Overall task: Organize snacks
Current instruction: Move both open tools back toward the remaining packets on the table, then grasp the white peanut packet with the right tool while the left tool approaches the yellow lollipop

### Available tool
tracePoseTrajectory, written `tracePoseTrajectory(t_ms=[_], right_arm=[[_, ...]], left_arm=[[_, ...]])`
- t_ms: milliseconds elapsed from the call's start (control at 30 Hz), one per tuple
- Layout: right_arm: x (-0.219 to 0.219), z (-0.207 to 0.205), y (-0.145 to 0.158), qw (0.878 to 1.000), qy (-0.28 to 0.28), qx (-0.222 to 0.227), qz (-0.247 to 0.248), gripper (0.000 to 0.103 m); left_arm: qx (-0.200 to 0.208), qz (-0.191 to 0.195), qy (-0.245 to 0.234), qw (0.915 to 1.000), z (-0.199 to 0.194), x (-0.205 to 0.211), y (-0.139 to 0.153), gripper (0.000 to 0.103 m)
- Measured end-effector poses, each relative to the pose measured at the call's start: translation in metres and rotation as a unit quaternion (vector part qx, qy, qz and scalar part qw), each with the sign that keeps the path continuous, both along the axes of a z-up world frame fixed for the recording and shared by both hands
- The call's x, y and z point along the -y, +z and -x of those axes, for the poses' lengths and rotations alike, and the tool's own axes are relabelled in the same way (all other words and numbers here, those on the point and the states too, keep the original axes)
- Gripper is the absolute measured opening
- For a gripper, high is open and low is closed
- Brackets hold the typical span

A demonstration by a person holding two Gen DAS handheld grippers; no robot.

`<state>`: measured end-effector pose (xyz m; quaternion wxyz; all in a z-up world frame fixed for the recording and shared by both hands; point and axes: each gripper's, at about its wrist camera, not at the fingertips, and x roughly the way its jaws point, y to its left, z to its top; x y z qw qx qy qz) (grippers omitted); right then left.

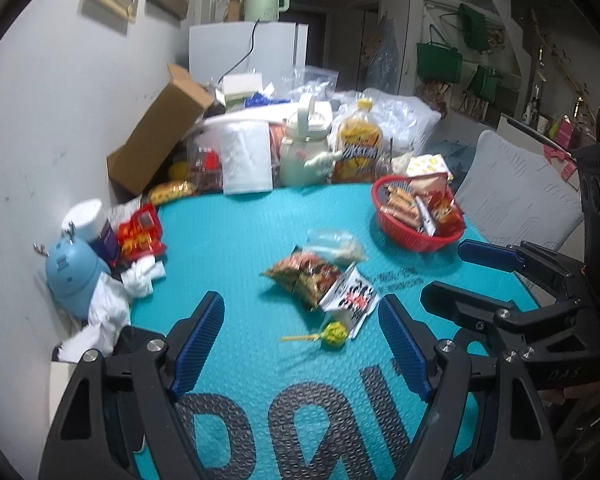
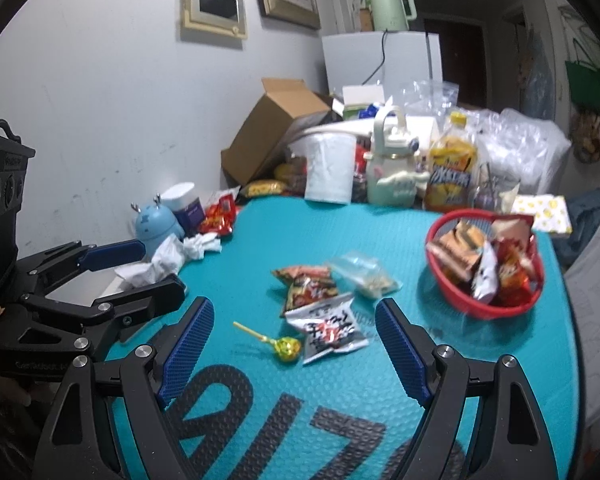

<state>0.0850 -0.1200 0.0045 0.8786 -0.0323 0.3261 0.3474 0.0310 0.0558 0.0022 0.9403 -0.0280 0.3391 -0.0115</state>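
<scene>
On the teal mat (image 1: 236, 240) lie loose snacks: a yellow lollipop (image 1: 332, 334), a white packet with black and red print (image 1: 350, 298), orange-brown packets (image 1: 300, 274) and a clear bag (image 1: 334, 244). A red basket (image 1: 420, 236) holding several packets stands at the right. My left gripper (image 1: 300, 344) hovers open just short of the lollipop, nothing between its fingers. In the right wrist view my right gripper (image 2: 294, 344) is also open, with the lollipop (image 2: 288, 348) and white packet (image 2: 328, 328) lying between and beyond its fingertips, untouched. The red basket (image 2: 486, 264) sits to its right.
Clutter lines the mat's far edge: a cardboard box (image 1: 160, 132), a cream jug (image 1: 304, 148), an orange snack jar (image 1: 358, 140), plastic bags. At the left are a blue toy (image 1: 70, 276), crumpled tissue (image 1: 140, 276) and red wrappers (image 1: 140, 236). A grey chair (image 1: 520, 192) stands at the right.
</scene>
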Motion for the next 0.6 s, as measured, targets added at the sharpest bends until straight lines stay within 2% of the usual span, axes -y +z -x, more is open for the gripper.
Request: tracePoseTrajectory(t_ms=[333, 600], right_arm=[[-0.008, -0.021, -0.037, 0.999, -0.003, -0.045, 0.017, 0.084], [-0.018, -0.042, -0.064, 0.996, 0.008, -0.076, 0.041, 0.084]], left_arm=[[-0.042, 0.026, 0.004, 0.9988, -0.014, -0.010, -0.040, 0.079], [-0.068, 0.032, 0.009, 0.9971, -0.030, -0.016, -0.063, 0.079]])
